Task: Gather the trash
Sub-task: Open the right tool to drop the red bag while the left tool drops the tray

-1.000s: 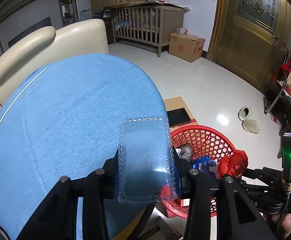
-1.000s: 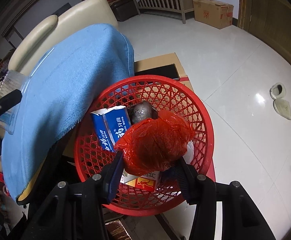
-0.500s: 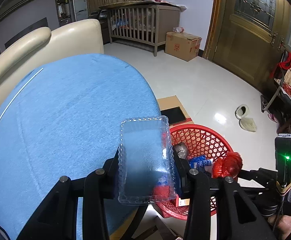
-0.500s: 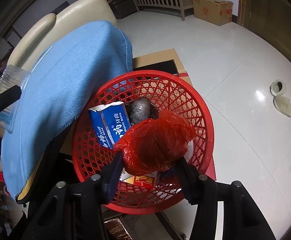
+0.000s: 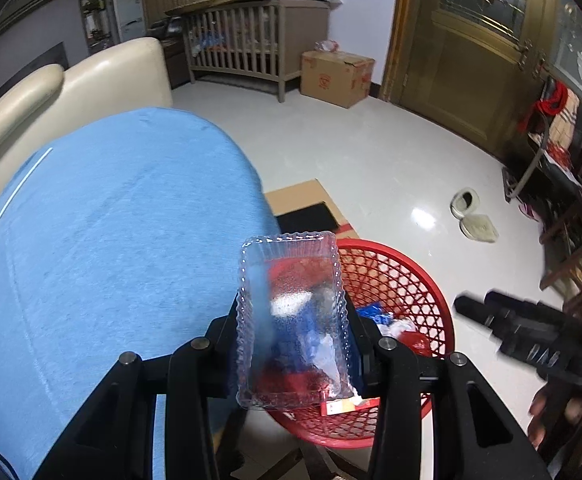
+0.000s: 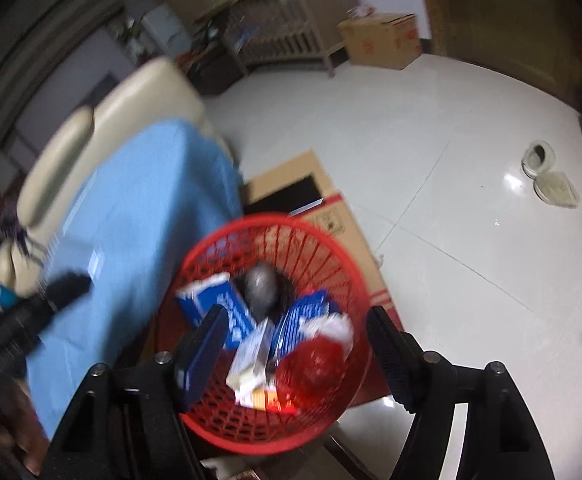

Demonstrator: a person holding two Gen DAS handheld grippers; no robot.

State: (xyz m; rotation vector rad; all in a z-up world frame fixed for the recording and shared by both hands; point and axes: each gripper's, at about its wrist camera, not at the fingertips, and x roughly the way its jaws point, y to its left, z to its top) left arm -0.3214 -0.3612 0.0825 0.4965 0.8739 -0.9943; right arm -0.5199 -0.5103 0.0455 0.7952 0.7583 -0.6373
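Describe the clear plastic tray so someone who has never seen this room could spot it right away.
Find the red mesh basket on the floor beside the blue-covered table. Just above its near rim, the left gripper pinches a clear plastic tray. It is the only see-through item, rectangular with a scalloped edge.

- Blue cloth (image 5: 111, 248) covers the table on my left, with a thin white stripe near its far edge.
- Cream sofa (image 5: 91, 84) sits right behind it.
- Wooden crib (image 5: 251, 44) against the back wall, cardboard box (image 5: 337, 78) just beside it on the floor.
- Pair of slippers (image 5: 473, 216) out on the shiny white floor (image 5: 371, 152), one tipped on its side.
- Flattened cardboard (image 6: 331, 216) lies on the floor past the table.
- Big wooden door (image 5: 471, 52) on the right, glass panel up top.
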